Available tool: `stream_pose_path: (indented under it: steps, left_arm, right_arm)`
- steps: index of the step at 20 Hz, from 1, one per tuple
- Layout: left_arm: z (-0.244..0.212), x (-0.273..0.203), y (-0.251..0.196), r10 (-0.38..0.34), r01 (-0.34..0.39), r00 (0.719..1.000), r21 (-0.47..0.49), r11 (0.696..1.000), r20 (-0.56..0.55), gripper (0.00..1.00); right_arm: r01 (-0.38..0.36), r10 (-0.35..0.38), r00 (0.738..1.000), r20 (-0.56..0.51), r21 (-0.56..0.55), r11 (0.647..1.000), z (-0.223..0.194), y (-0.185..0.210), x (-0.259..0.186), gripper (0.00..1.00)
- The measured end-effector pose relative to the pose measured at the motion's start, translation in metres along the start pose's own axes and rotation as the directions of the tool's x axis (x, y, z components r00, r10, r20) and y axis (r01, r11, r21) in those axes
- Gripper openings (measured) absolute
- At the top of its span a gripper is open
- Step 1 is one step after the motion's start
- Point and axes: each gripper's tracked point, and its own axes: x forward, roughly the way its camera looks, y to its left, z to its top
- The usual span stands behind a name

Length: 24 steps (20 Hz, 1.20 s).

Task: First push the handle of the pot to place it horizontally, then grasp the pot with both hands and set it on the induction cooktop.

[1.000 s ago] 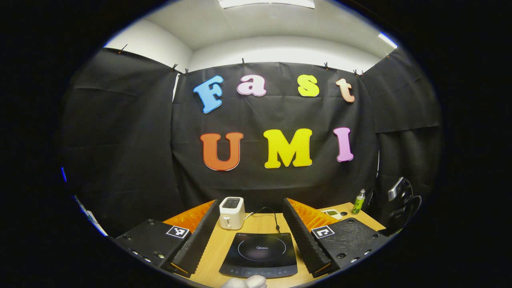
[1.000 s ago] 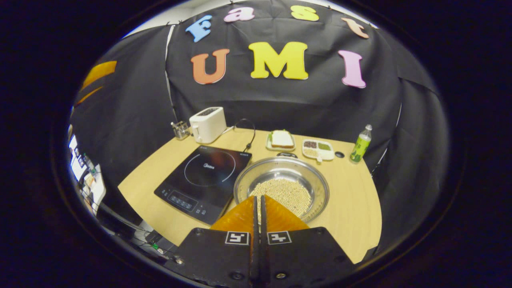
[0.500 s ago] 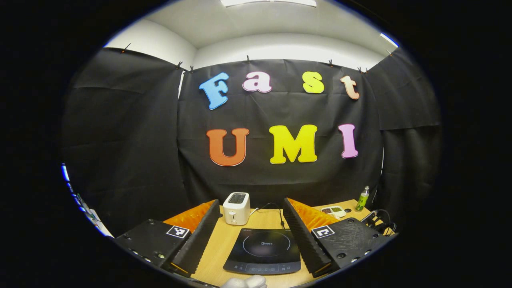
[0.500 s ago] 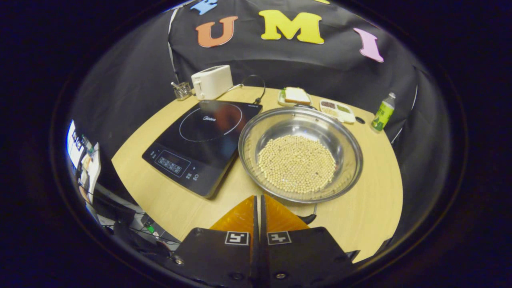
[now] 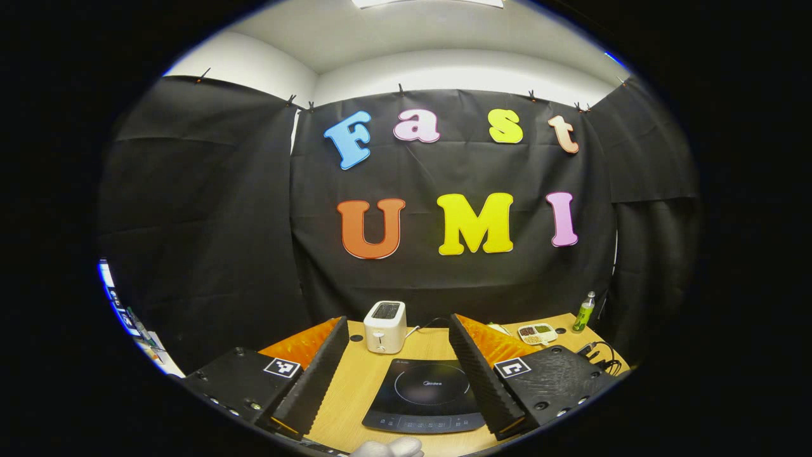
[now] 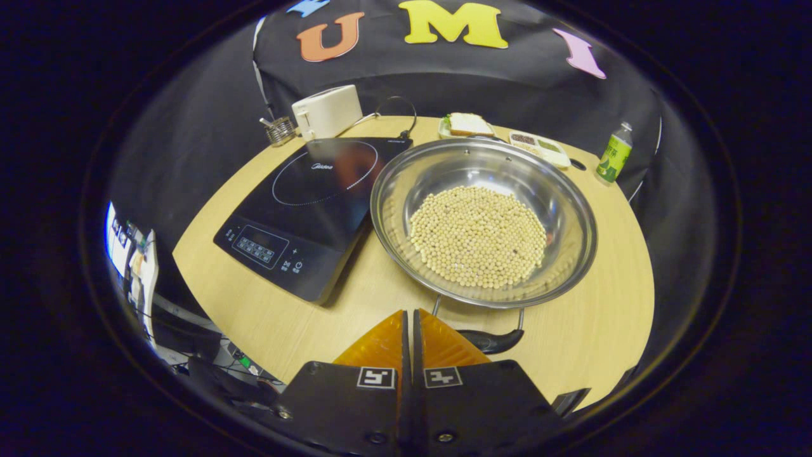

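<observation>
I hold my right gripper low over the near edge of the table, and its two fingers are pressed together with nothing between them. Just ahead of the fingertips, a little to their right, lies the near handle of the pot. The handle is a dark grip on two thin wire legs that go up to the rim, and my fingers seem just beside it; I cannot tell if they touch it. The pot is a wide steel bowl with a layer of pale beans in it. It stands on the table straight in front of this gripper, and the induction cooktop is ahead and to the left, right beside the pot.

My left gripper is held higher, with its fingers wide apart and empty. Between them, straight ahead, I see the cooktop, and farther behind it the toaster.

I judge that the first step is in hand: pushing the handle. For the next move, I think the closed fingertips should go against the grip and push it sideways, slowly, so that the pot turns and the beans stay inside. The lift with both grippers comes after.
</observation>
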Motion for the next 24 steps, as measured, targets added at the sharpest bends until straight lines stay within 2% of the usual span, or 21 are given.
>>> stream_pose_path:
  steps: [1, 3, 4, 5, 9, 11, 13, 17, 18, 20, 21, 23, 24]
  left_arm:
    - [0.0, 0.001, 0.001, 0.002, -0.002, 1.0, -0.001, 1.0, 0.001, 0.95]
    - [-0.001, 0.003, 0.001, 0.005, -0.005, 1.0, 0.0, 1.0, 0.0, 0.95]
    - [-0.002, 0.004, 0.003, 0.009, -0.009, 1.0, 0.003, 1.0, -0.001, 0.84]
    - [-0.001, 0.005, 0.003, 0.011, -0.011, 1.0, 0.005, 1.0, -0.002, 0.95]
    - [-0.003, 0.008, 0.005, 0.011, -0.011, 1.0, 0.002, 1.0, -0.003, 0.95]
    - [-0.002, 0.01, 0.002, 0.006, -0.006, 1.0, 0.0, 1.0, 0.001, 0.95]
    - [0.0, 0.012, 0.002, 0.006, -0.006, 1.0, 0.004, 1.0, 0.009, 0.95]
    - [-0.004, 0.017, 0.002, 0.008, -0.008, 1.0, 0.004, 1.0, 0.003, 0.95]
    - [-0.002, 0.02, 0.002, 0.009, -0.009, 1.0, -0.002, 1.0, -0.002, 0.95]
    - [-0.001, 0.021, 0.001, 0.008, -0.008, 1.0, -0.003, 1.0, 0.002, 0.95]
    - [0.0, 0.023, 0.0, 0.008, -0.008, 1.0, -0.002, 1.0, 0.005, 0.95]
    - [0.002, 0.024, -0.002, 0.005, -0.005, 1.0, 0.001, 1.0, 0.008, 0.95]
    - [0.002, 0.025, -0.004, 0.003, -0.003, 1.0, 0.002, 1.0, 0.008, 0.95]
  right_arm:
    - [0.0, 0.0, 1.0, -0.004, -0.011, 1.0, -0.003, -0.001, 0.0, 0.04]
    - [-0.002, 0.002, 1.0, -0.004, -0.016, 1.0, -0.003, -0.003, 0.0, 0.04]
    - [-0.004, 0.004, 1.0, -0.005, -0.011, 1.0, -0.004, -0.004, 0.0, 0.04]
    - [-0.005, 0.005, 1.0, -0.003, -0.005, 1.0, -0.006, -0.006, 0.0, 0.01]
    - [0.008, -0.008, 1.0, -0.011, 0.0, 1.0, -0.013, -0.019, -0.001, 0.04]
    - [0.019, -0.018, 1.0, -0.012, 0.007, 1.0, -0.016, -0.028, -0.002, 0.0]
    - [0.033, -0.032, 0.999, -0.019, 0.013, 0.999, -0.019, -0.039, -0.004, 0.04]
    - [0.087, -0.086, 0.996, -0.017, 0.036, 0.996, -0.019, -0.072, -0.008, 0.0]
    - [0.116, -0.115, 0.993, -0.018, 0.062, 0.991, -0.017, -0.094, -0.009, 0.0]
    - [0.134, -0.133, 0.991, -0.017, 0.071, 0.988, -0.016, -0.106, -0.01, 0.04]
    - [0.14, -0.139, 0.99, -0.016, 0.074, 0.987, -0.016, -0.111, -0.009, 0.0]
    - [0.149, -0.148, 0.989, -0.017, 0.075, 0.986, -0.016, -0.12, -0.009, 0.0]
    - [0.156, -0.155, 0.988, -0.018, 0.07, 0.985, -0.015, -0.125, -0.01, 0.04]
